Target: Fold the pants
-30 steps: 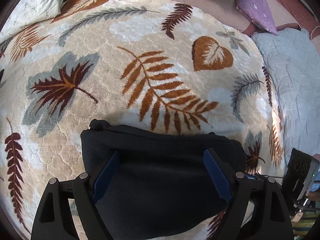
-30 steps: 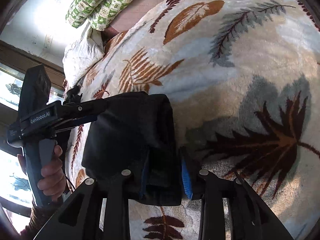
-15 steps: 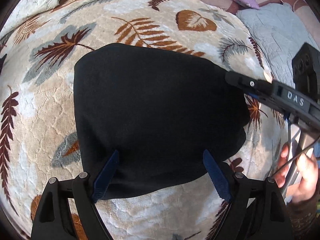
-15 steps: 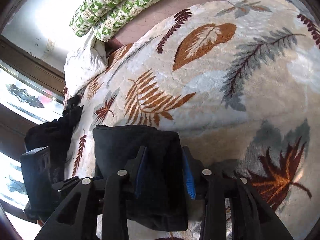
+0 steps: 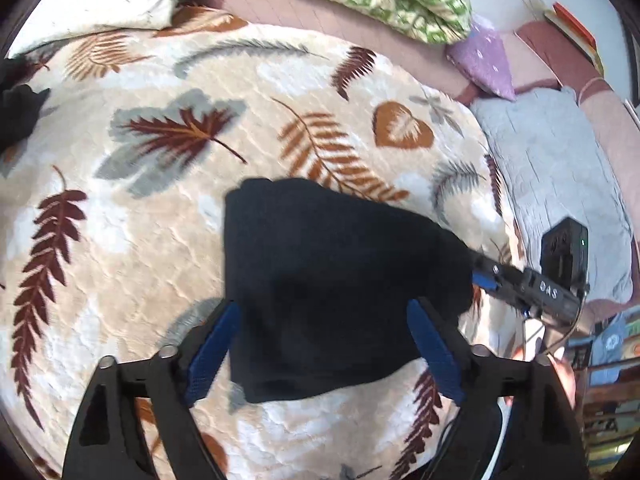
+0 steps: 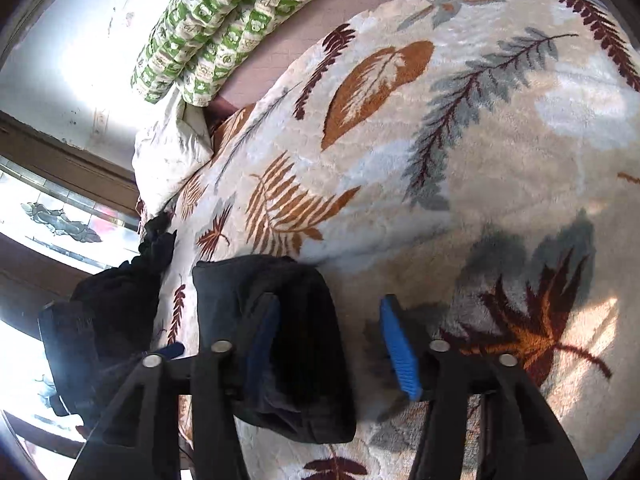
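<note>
Leaf-print blanket (image 5: 120,280) under compact folded pants (image 5: 328,292); left gripper (image 5: 324,356) spread, right gripper (image 6: 332,340) just opened, releasing; folding looks nearly finished

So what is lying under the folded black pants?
The folded black pants lie on the leaf-patterned blanket, which shows all around them. What the pants cover directly beneath cannot be seen.

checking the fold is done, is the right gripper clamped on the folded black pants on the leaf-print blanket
No, the right gripper has just been opening: one blue pad stands clear of the folded black pants on the leaf-print blanket.
</note>
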Demonstrator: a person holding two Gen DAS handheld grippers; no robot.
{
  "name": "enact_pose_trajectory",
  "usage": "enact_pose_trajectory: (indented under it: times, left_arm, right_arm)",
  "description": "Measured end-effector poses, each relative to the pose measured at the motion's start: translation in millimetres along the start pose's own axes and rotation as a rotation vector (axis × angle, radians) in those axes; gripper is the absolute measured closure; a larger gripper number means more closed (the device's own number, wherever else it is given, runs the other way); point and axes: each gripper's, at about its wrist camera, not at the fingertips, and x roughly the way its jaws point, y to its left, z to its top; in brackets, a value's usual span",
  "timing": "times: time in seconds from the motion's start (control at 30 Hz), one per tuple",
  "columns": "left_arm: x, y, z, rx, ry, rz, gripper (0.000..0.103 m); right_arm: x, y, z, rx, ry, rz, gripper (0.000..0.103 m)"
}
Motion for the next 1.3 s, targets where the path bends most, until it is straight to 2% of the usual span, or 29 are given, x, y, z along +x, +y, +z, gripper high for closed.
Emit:
enact_pose_trajectory:
  times: [0.07, 0.17, 0.23, 0.3, 0.4, 0.47, 0.57, 0.67, 0.7, 0.8, 0.9, 0.97, 1.03, 1.07, 1.1, 1.17, 1.23, 1.27, 1.3]
  left_arm:
    - [0, 15, 6, -0.04, -0.002, 0.029, 0.007]
    - [18, 34, 7, -0.092, 0.049, 0.048, 0.007]
    - [33, 42, 4, -0.124, 0.085, 0.036, 0.007]
    - [45, 50, 3, -0.159, 0.098, 0.027, 0.007]
    - [56, 55, 7, -0.183, 0.106, 0.009, 0.006]
    - [60, 51, 13, -0.159, 0.102, -0.001, 0.003]
    - [71, 39, 15, -0.116, 0.117, -0.019, 0.001]
    - [84, 27, 14, -0.052, 0.123, 0.015, 0.001]
    - [87, 22, 14, -0.029, 0.119, 0.025, 0.001]
    - [93, 10, 11, 0.024, 0.123, 0.006, 0.001]
    - [97, -1, 8, 0.073, 0.138, -0.026, 0.001]
    - [99, -4, 8, 0.091, 0.127, -0.021, 0.002]
    - [98, -2, 9, 0.087, 0.108, -0.022, 0.012]
    - [96, 1, 9, 0.08, 0.099, -0.028, 0.022]
    - [93, 5, 10, 0.065, 0.087, -0.046, 0.039]
    - [86, 13, 11, 0.035, 0.088, -0.089, 0.056]
    - [83, 16, 11, 0.015, 0.08, -0.121, 0.064]
    - [82, 16, 10, 0.012, 0.071, -0.121, 0.067]
    - [80, 16, 10, 0.007, 0.061, -0.123, 0.068]
  right_arm:
    - [1, -1, -2, 0.025, 0.004, 0.027, 0.04]
    - [0, -9, -5, 0.094, -0.015, 0.08, 0.039]
    - [1, -11, -7, 0.116, -0.013, 0.105, 0.036]
    - [1, -11, -7, 0.12, -0.01, 0.091, 0.036]
    - [-16, -15, -8, 0.143, -0.095, 0.122, 0.034]
    - [-21, -12, -7, 0.131, -0.115, 0.133, 0.02]
    - [-10, 4, -4, 0.033, -0.054, 0.102, 0.02]
    - [11, 16, -3, -0.053, -0.005, 0.015, 0.02]
    - [19, 16, -4, -0.061, 0.015, 0.009, 0.02]
    - [38, 16, -7, -0.052, 0.069, 0.044, 0.02]
    - [44, 16, -9, -0.064, 0.074, 0.073, 0.02]
    - [45, 11, -9, -0.05, 0.078, 0.105, 0.02]
    - [44, 6, -10, -0.041, 0.084, 0.132, 0.021]
    - [44, 4, -10, -0.042, 0.085, 0.141, 0.022]
    - [44, 4, -10, -0.049, 0.09, 0.136, 0.023]
    - [46, 9, -11, -0.071, 0.096, 0.118, 0.023]
    - [48, 15, -13, -0.09, 0.101, 0.102, 0.028]
    - [51, 17, -14, -0.089, 0.111, 0.111, 0.038]
    - [54, 19, -15, -0.086, 0.118, 0.099, 0.041]
